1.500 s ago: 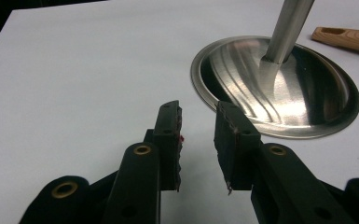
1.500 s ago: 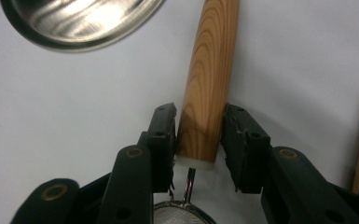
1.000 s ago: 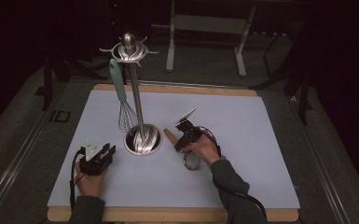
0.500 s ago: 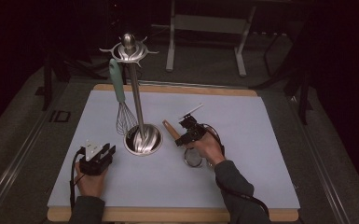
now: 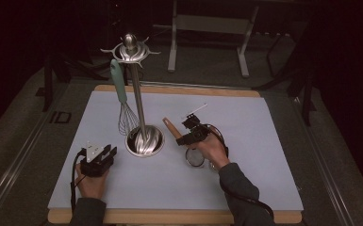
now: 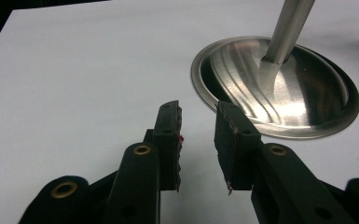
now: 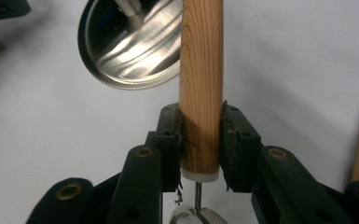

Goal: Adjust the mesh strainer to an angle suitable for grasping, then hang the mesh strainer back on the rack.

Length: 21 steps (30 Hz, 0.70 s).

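You hold a smooth, pale wooden handle (image 7: 200,84) with visible grain, ending in a fine metal mesh strainer (image 5: 194,158). The polished, glossy steel stand base (image 6: 279,88) mirrors light; the light blue table mat (image 5: 264,141) looks matt. The whisk's mint handle (image 5: 119,82) looks like smooth plastic.

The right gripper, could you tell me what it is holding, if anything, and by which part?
The right gripper is clamped on a small strainer, gripping its wooden handle near the lower end, just above the white collar where the metal wire begins.

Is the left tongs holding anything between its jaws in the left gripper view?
No: the left tongs has an open gap between its jaws with bare white table behind, resting beside the steel stand base.
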Motion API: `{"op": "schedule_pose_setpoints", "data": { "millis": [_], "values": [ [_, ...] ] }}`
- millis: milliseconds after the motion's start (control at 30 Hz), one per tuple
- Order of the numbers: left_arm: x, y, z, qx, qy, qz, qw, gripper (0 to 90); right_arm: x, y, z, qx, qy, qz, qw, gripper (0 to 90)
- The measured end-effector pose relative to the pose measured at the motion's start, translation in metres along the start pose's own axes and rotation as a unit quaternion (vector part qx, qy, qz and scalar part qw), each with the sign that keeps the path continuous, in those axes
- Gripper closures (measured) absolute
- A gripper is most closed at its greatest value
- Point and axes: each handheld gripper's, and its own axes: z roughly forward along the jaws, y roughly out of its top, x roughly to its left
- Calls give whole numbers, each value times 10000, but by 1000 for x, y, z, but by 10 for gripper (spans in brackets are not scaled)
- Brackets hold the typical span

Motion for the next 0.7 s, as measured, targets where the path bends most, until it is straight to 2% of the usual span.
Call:
{"op": "schedule_pose_setpoints", "data": {
  "millis": [433,700],
  "values": [
    [0,0,0,-4,5,6,10000,712,4,-1,-19,-356,138,-159,9991,709],
    [0,0,0,-20,3,-13,10000,712,6,-2,-31,-605,204,-386,9972,709]
  ]
}}
